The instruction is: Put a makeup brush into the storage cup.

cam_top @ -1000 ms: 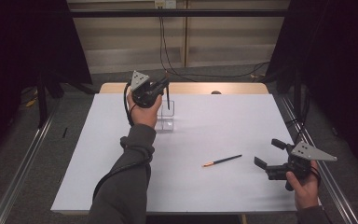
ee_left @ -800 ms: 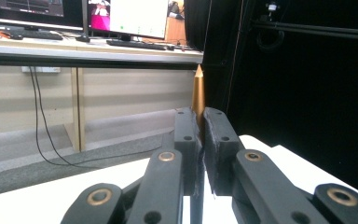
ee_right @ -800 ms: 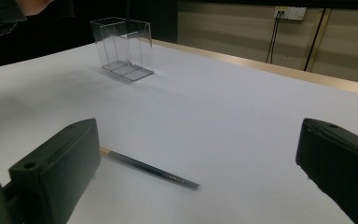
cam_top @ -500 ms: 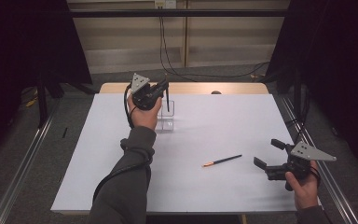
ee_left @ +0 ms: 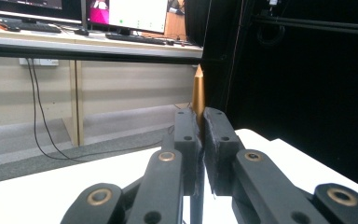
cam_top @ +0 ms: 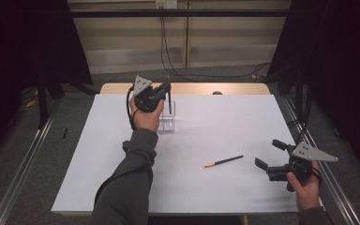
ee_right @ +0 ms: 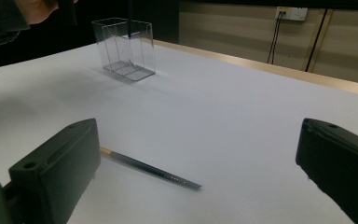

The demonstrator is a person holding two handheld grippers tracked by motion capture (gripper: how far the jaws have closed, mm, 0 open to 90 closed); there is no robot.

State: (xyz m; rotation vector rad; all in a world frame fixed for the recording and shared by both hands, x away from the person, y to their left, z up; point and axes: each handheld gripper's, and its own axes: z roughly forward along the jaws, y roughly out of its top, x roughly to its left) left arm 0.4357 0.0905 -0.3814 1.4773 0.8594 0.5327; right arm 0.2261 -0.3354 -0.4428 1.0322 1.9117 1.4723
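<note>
Held pencil [cam_top: 169,96] upright, tip down

White table sheet [cam_top: 225,197] lying flat, wooden edge strip [cam_top: 243,88] showing at 12 o'clock. 2 black cables [cam_top: 165,42] hanging down the back wall panel, trailing onto grey floor [cam_top: 18,154] toward 2 o'clock. Metal rails [cam_top: 18,173] running at 9 and 3 o'clock. Monitors [ee_left: 135,14] glowing on desk behind.

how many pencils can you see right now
2. One pencil is clamped upright in the left gripper above the clear holder; the other pencil lies flat on the white table before the open right gripper.
</note>
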